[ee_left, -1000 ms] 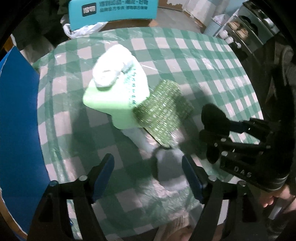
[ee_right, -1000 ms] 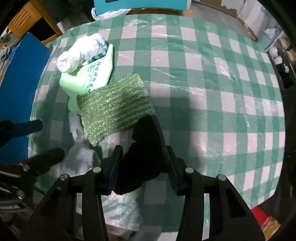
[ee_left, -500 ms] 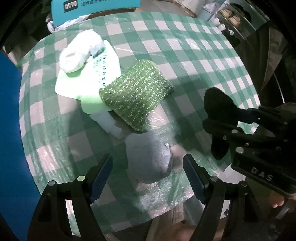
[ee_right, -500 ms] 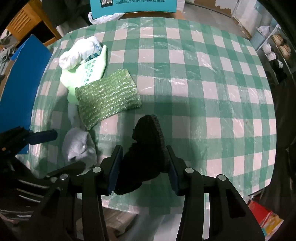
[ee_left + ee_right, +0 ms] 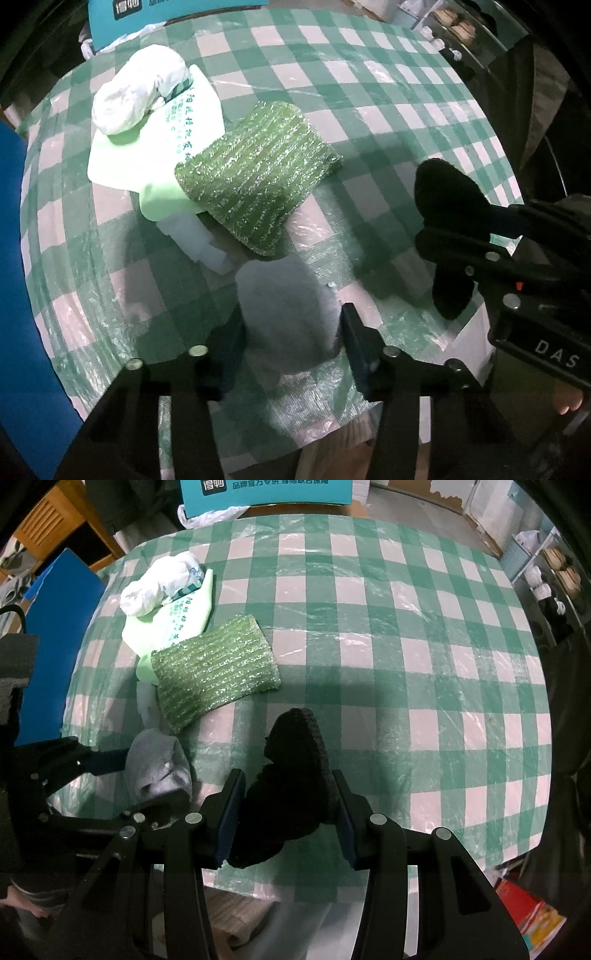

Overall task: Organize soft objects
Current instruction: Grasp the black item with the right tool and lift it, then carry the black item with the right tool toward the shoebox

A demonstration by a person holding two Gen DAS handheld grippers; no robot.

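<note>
My left gripper (image 5: 291, 332) is shut on a grey sock (image 5: 288, 310) at the near edge of the table; the grey sock shows in the right wrist view (image 5: 157, 764) too. My right gripper (image 5: 288, 805) is shut on a black sock (image 5: 295, 775) held above the table's front edge; the black sock also shows at the right of the left wrist view (image 5: 448, 206). A glittery green sponge cloth (image 5: 258, 177) lies mid-table on a light green packet (image 5: 159, 147), with a crumpled white bag (image 5: 136, 96) on top of the packet.
The round table has a green-and-white checked plastic cover (image 5: 406, 635). A blue board (image 5: 55, 635) stands at the left edge. A teal box (image 5: 266, 491) sits behind the table. Shelves with crockery (image 5: 554, 583) stand at the far right.
My left gripper moved forward over the grey sock and closed on it. My right gripper pulled back toward the table's front edge with the black sock still in it.
</note>
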